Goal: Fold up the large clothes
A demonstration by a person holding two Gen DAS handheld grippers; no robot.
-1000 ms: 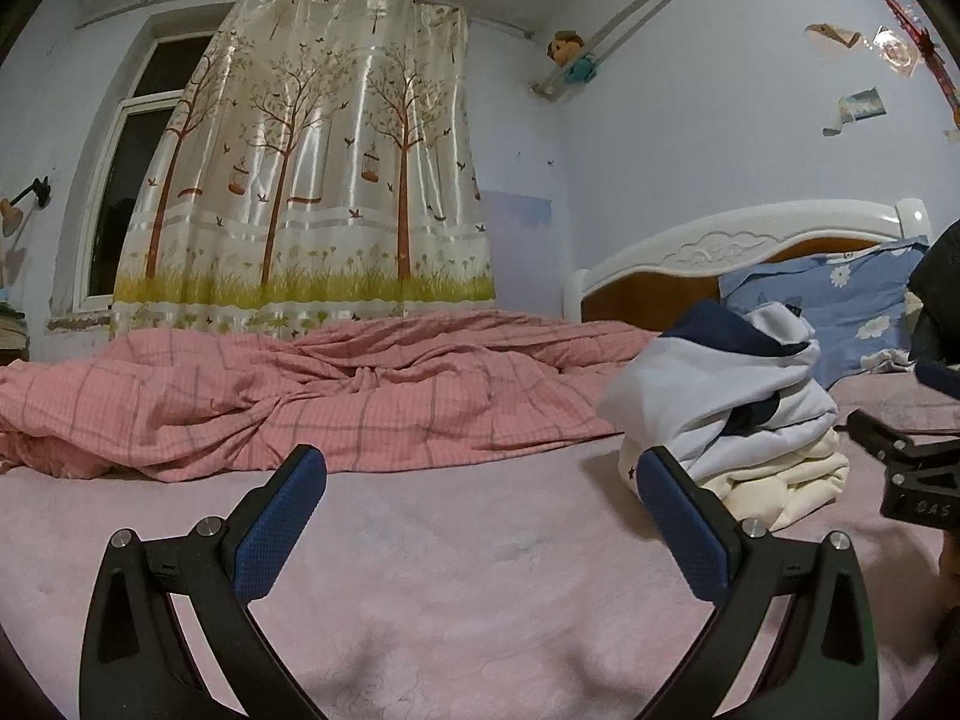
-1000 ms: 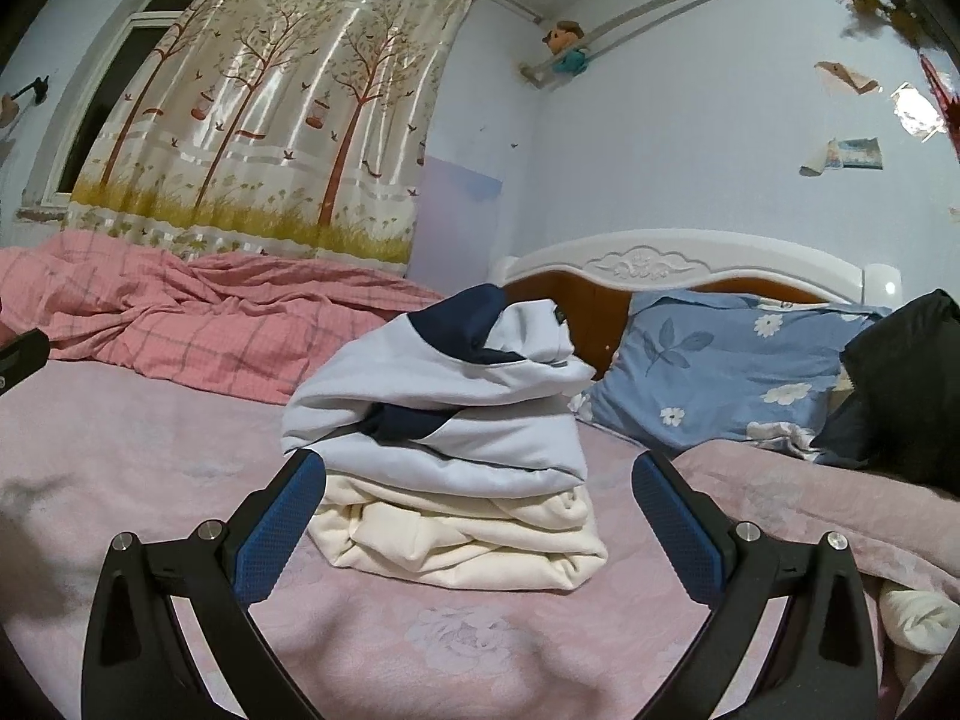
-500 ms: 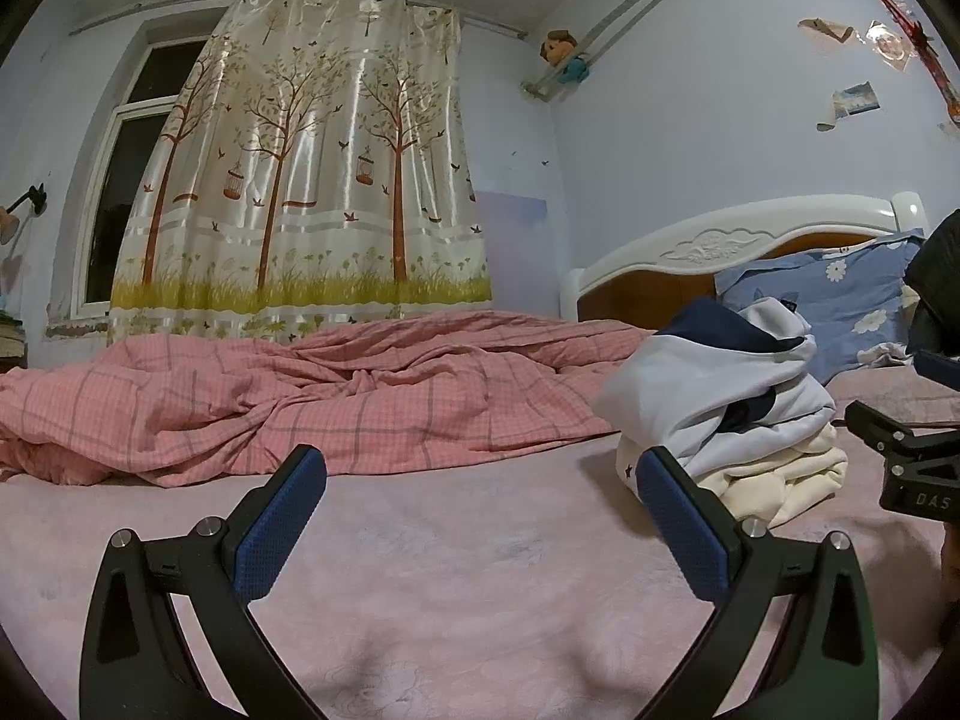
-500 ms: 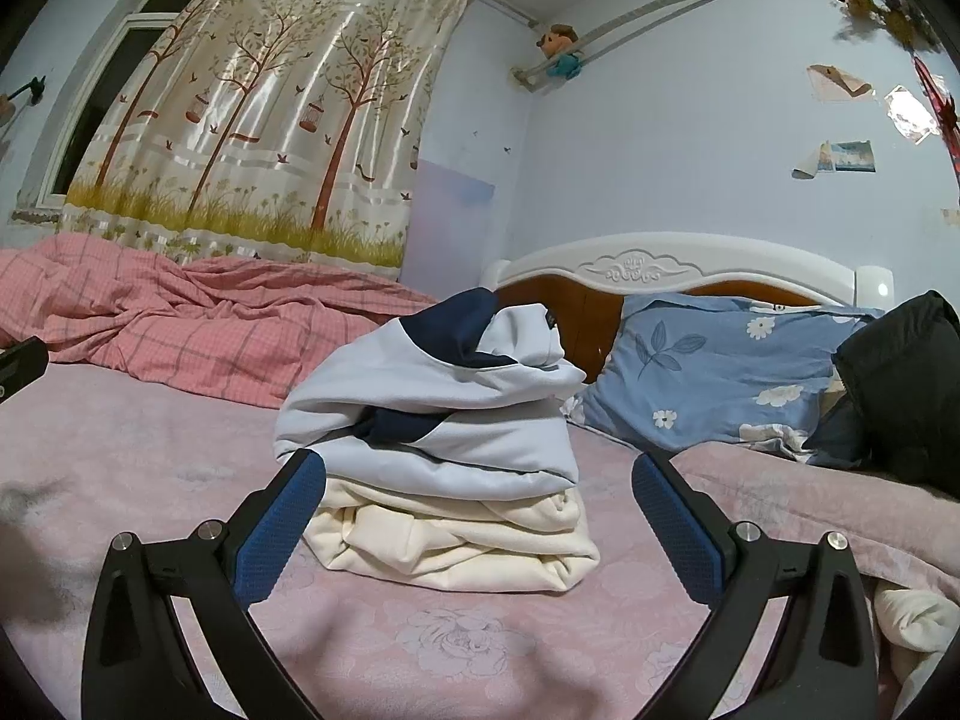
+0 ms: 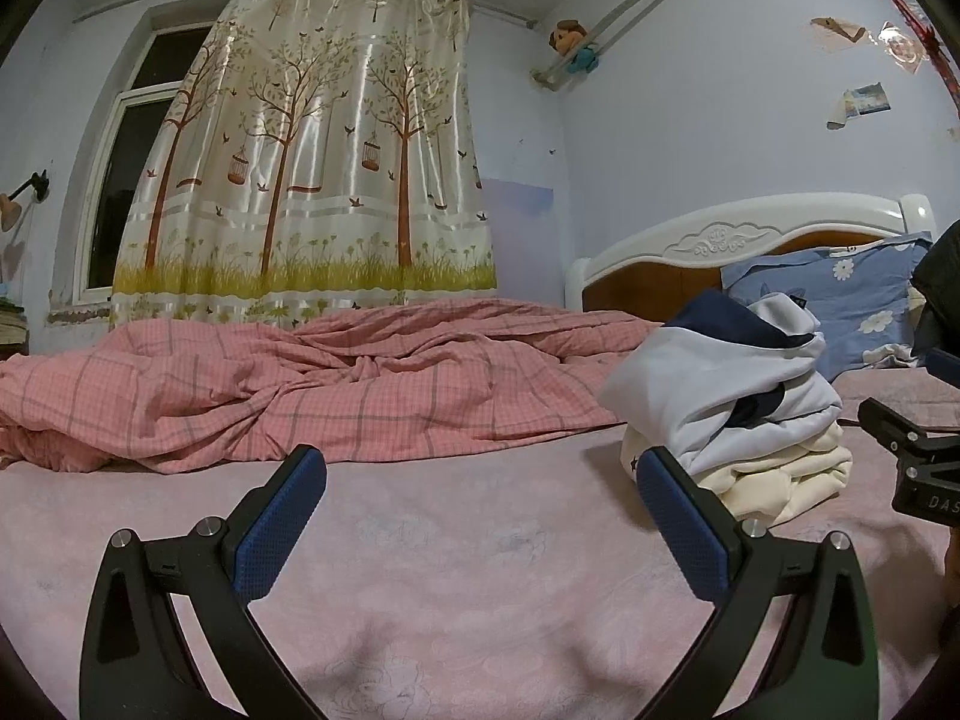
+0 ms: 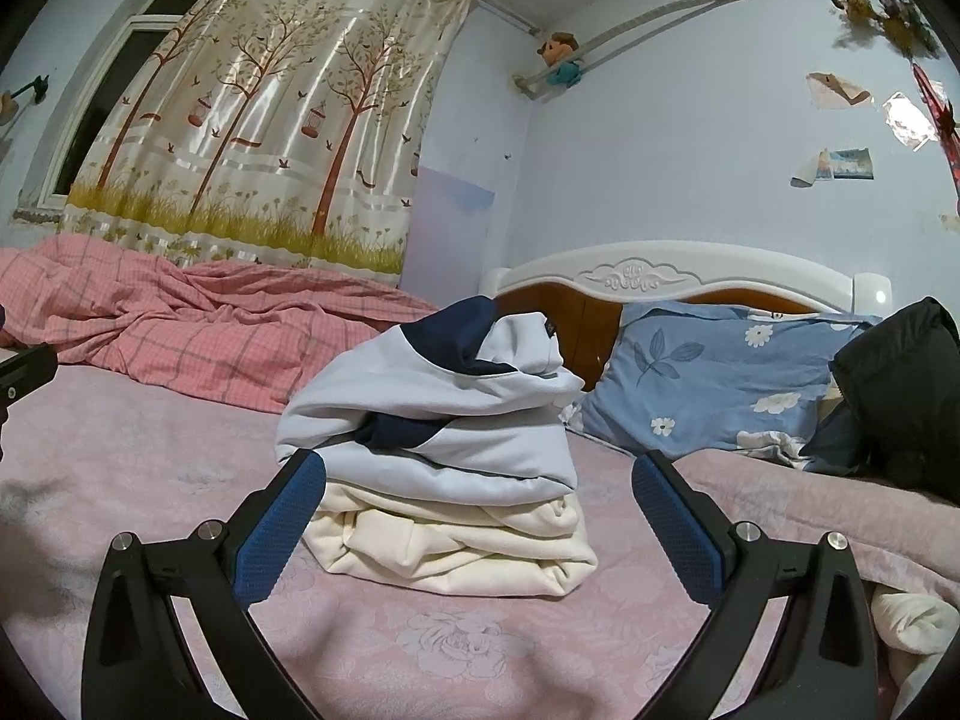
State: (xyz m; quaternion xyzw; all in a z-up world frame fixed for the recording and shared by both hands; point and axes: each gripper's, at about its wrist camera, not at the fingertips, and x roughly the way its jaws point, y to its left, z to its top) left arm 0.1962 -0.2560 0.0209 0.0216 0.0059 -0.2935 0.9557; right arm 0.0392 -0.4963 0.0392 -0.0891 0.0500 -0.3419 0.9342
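Two folded garments stacked on the bed, both my tools spread wide and empty.

My left gripper [image 5: 480, 492] hovers over the pink floral bedsheet [image 5: 456, 576] with its two blue-padded fingers [image 5: 282, 519] wide apart, gripping nothing; my right gripper [image 6: 477, 495] is likewise spread, framing the stack without touching it. I count two folded pieces: one white-and-navy folded garment [image 6: 438, 420] lying on top of one cream folded garment [image 6: 456, 546], on the sheet near the one blue floral pillow [image 6: 714, 384]. One rumpled pink checked quilt [image 5: 312, 384] lies behind, one black garment [image 6: 900, 396] beside the pillow, and one tree-printed curtain [image 5: 312, 180] hangs beyond.
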